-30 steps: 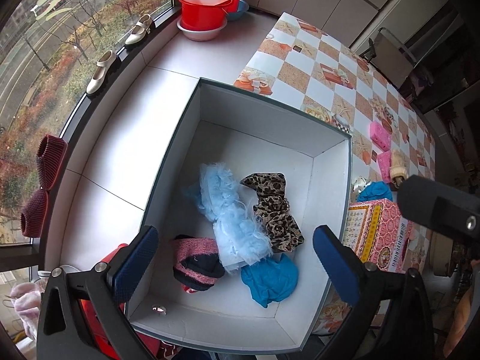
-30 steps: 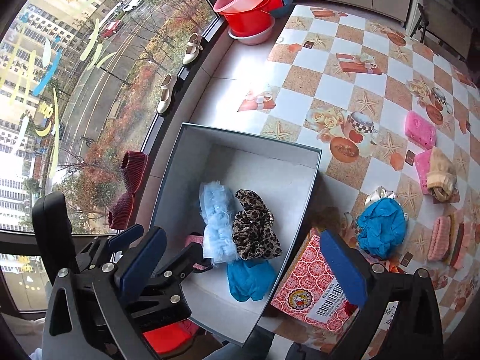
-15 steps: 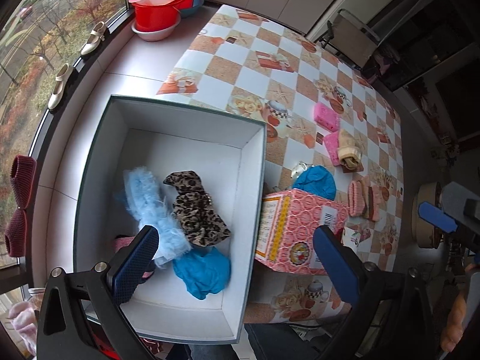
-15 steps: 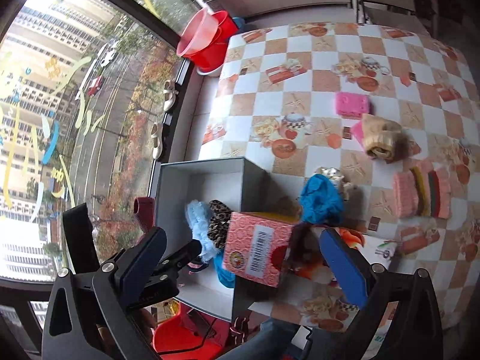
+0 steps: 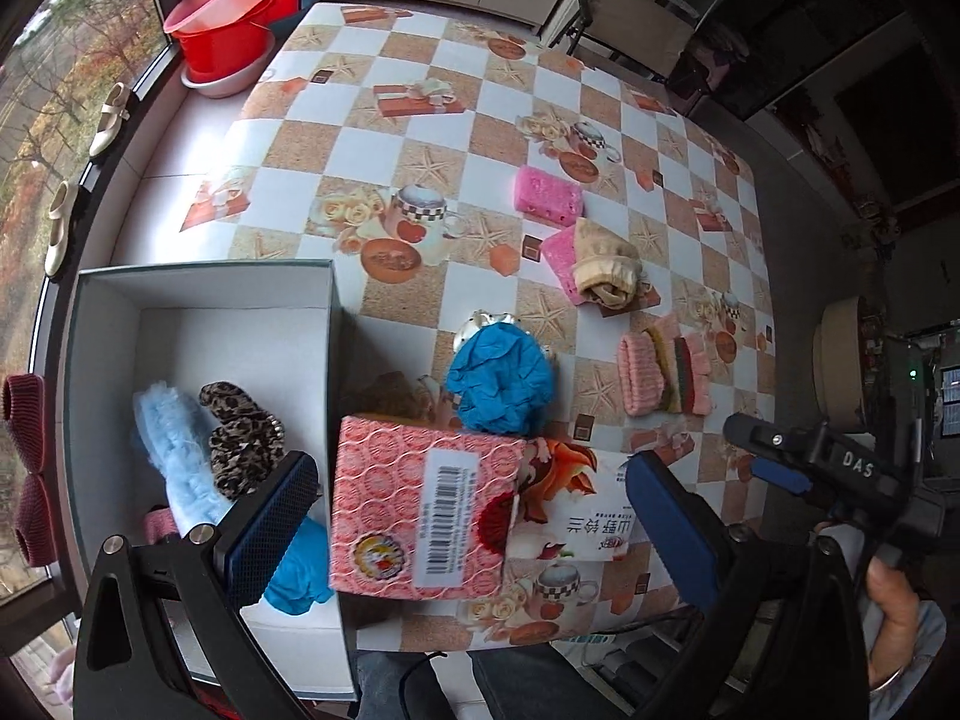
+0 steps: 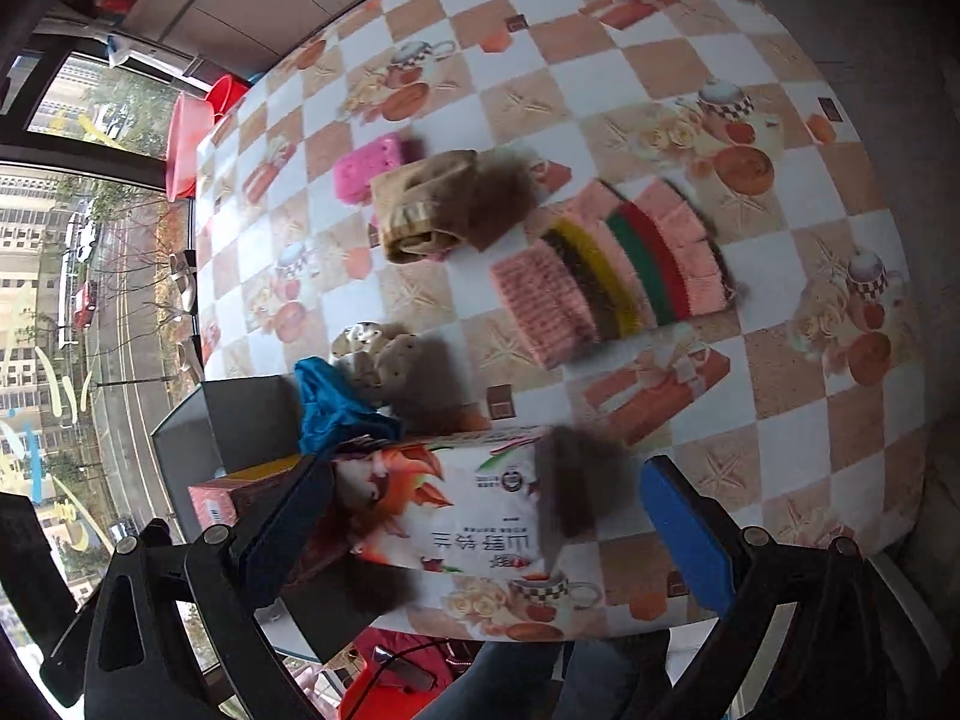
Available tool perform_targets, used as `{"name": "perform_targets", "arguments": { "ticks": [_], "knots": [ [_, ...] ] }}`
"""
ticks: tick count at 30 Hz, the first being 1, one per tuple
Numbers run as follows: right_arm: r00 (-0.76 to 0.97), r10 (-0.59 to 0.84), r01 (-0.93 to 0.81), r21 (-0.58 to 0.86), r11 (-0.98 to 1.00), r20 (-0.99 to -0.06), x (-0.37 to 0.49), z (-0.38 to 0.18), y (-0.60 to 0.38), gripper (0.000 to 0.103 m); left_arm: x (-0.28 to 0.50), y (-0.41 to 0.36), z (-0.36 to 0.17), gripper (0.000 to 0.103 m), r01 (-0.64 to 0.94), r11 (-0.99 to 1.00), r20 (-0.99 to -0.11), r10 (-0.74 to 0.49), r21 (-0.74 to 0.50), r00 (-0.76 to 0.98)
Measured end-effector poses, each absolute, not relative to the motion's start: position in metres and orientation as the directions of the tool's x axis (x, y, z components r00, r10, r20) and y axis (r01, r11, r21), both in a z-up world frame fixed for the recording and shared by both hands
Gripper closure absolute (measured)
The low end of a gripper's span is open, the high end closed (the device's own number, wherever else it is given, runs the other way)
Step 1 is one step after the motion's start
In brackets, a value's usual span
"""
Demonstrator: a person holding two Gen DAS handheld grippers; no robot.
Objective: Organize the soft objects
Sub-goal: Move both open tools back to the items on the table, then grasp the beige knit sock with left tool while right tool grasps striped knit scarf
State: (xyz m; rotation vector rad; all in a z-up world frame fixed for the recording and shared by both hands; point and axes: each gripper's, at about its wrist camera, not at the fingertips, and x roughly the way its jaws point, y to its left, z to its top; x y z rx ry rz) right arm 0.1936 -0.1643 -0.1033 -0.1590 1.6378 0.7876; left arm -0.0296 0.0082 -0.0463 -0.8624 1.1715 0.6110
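Roughly, by item:
left gripper: jaws spread wide, nothing held, hanging above the tissue box.
right gripper: jaws wide apart, nothing held, over the near table edge above the white tissue pack; view blurred.
box: white inside, at the table's left edge, holds a light blue fluffy piece, a leopard-print piece, a blue cloth and a pink item partly hidden by the left finger.
table: checkered cover.
still on table: crumpled blue cloth just behind the tissue box; pink striped cloth to its right; tan rolled piece lying on a pink sponge; second pink sponge farther back.
window sill: red and pink basins, shoes.
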Motion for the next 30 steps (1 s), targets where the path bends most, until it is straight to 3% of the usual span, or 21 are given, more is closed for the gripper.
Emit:
{"name": "perform_targets", "arguments": {
  "ticks": [7, 15, 19, 22, 26, 30],
  "knots": [
    [-0.307, 0.321, -0.476, 0.436, 0.764, -0.896, 0.215, -0.131, -0.175, 0.000, 0.048, 0.008, -0.072, 0.000, -0.791, 0.570, -0.972, -0.071, -0.223, 0.223],
    [-0.346, 0.347, -0.438, 0.477, 0.762, -0.872, 0.238, -0.142, -0.192, 0.000, 0.105, 0.019, -0.157, 0.000, -0.838, 0.538, -0.988, -0.157, -0.094, 0.010],
    [-0.357, 0.360, -0.413, 0.491, 0.767, -0.862, 0.249, -0.149, -0.204, 0.000, 0.112, 0.013, -0.197, 0.000, -0.865, 0.496, -0.961, -0.268, -0.078, -0.068],
    [-0.361, 0.368, -0.390, 0.497, 0.776, -0.857, 0.258, -0.154, -0.213, 0.000, 0.127, 0.003, -0.203, 0.001, -0.864, 0.482, -0.956, -0.293, -0.145, -0.003],
    [-0.346, 0.369, -0.354, 0.485, 0.800, -0.862, 0.273, -0.161, -0.227, 0.000, 0.177, -0.022, -0.175, 0.001, -0.741, 0.544, -0.911, -0.341, -0.394, 0.233],
    [-0.327, 0.350, -0.351, 0.457, 0.817, -0.878, 0.287, -0.166, -0.234, 0.000, 0.190, -0.022, -0.138, 0.001, -0.699, 0.630, -0.940, -0.200, -0.339, 0.275]
  ]
}}
